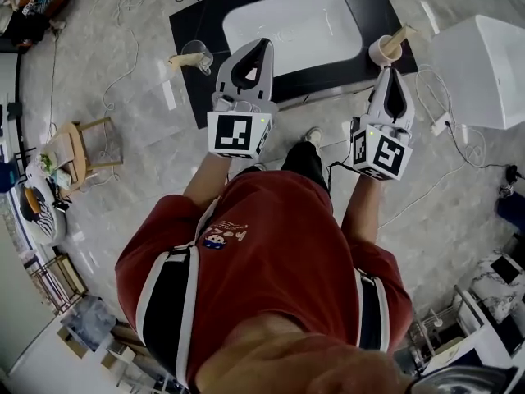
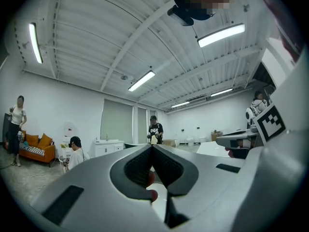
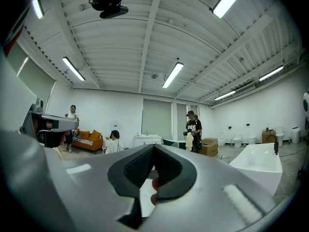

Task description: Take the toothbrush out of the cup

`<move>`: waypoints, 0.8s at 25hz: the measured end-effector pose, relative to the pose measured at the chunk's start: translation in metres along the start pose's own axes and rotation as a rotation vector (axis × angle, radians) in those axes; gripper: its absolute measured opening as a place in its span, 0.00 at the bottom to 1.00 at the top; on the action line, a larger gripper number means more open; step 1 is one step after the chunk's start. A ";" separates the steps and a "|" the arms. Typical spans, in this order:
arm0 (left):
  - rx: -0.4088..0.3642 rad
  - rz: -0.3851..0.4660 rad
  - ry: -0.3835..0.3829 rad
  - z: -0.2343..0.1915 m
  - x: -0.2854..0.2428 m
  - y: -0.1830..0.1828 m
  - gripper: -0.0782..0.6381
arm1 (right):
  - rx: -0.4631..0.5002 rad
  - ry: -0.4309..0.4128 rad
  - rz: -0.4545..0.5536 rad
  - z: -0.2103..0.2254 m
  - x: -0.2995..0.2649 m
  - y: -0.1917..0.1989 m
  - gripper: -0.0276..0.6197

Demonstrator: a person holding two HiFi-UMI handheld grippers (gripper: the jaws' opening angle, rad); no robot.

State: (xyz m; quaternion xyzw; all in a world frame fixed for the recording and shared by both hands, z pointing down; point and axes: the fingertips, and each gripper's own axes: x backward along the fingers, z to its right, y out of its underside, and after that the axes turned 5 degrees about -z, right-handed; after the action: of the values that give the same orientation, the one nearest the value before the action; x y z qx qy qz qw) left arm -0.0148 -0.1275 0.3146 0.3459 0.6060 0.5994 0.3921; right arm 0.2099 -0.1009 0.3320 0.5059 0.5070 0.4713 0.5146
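Toothbrush (image 1: 401, 35) stands in the cup (image 1: 381, 52) at the counter's (image 1: 185, 29) front right corner, untouched; left gripper (image 1: 259, 46) and right gripper (image 1: 390, 72) are both pressed together, empty, just short of it; nothing is done yet.

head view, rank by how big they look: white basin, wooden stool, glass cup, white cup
1. white basin
2. wooden stool, though it stands lower, farther from the camera
3. glass cup and white cup: they look alike, so no ranking
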 end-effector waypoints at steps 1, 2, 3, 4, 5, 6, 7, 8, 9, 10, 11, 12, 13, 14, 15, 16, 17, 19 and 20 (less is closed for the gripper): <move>-0.002 0.000 -0.001 0.006 -0.010 -0.002 0.12 | 0.000 0.000 -0.004 0.010 -0.007 0.001 0.06; -0.003 -0.001 -0.001 0.013 -0.019 -0.003 0.12 | 0.000 0.001 -0.009 0.021 -0.012 0.003 0.06; -0.005 -0.003 0.001 0.021 -0.029 -0.003 0.12 | -0.001 0.003 -0.013 0.032 -0.017 0.004 0.06; -0.007 -0.007 0.003 0.028 -0.038 -0.003 0.12 | -0.003 0.004 -0.017 0.043 -0.021 0.006 0.06; -0.008 -0.011 0.004 0.035 -0.046 -0.002 0.12 | -0.007 0.006 -0.021 0.053 -0.026 0.008 0.06; -0.011 -0.015 0.006 0.041 -0.055 -0.001 0.12 | -0.012 0.007 -0.024 0.063 -0.030 0.011 0.06; -0.016 -0.019 0.010 0.048 -0.064 0.000 0.12 | -0.019 0.006 -0.026 0.072 -0.035 0.014 0.06; -0.020 -0.023 0.013 0.055 -0.072 0.001 0.12 | -0.027 0.003 -0.028 0.080 -0.039 0.017 0.06; -0.023 -0.026 0.016 0.061 -0.079 0.001 0.12 | -0.034 -0.001 -0.031 0.088 -0.044 0.020 0.06; -0.025 -0.028 0.019 0.067 -0.086 0.002 0.12 | -0.038 -0.007 -0.035 0.094 -0.048 0.024 0.06; -0.026 -0.031 0.021 0.073 -0.093 0.003 0.12 | -0.042 -0.012 -0.039 0.100 -0.051 0.027 0.06; -0.028 -0.036 0.024 0.078 -0.098 0.004 0.12 | -0.047 -0.018 -0.044 0.104 -0.055 0.031 0.06; -0.027 -0.041 0.026 0.084 -0.104 0.006 0.12 | -0.054 -0.024 -0.050 0.108 -0.058 0.034 0.06; -0.024 -0.046 0.028 0.089 -0.108 0.007 0.12 | -0.060 -0.031 -0.057 0.113 -0.061 0.038 0.06; -0.019 -0.052 0.028 0.094 -0.113 0.010 0.12 | -0.064 -0.038 -0.066 0.116 -0.064 0.042 0.06; -0.016 -0.059 0.027 0.098 -0.117 0.013 0.12 | -0.067 -0.047 -0.077 0.119 -0.067 0.046 0.06; -0.014 -0.067 0.026 0.102 -0.120 0.016 0.12 | -0.068 -0.059 -0.089 0.120 -0.070 0.051 0.06; -0.012 -0.083 0.028 0.109 -0.126 0.023 0.12 | -0.065 -0.079 -0.111 0.121 -0.077 0.061 0.12; -0.011 -0.091 0.031 0.112 -0.129 0.027 0.12 | -0.062 -0.083 -0.119 0.122 -0.079 0.065 0.12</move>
State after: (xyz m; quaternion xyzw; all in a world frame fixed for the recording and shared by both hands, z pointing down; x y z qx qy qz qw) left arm 0.1415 -0.1899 0.3521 0.3067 0.6238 0.5896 0.4112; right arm 0.3305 -0.1825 0.3976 0.4777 0.4995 0.4341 0.5778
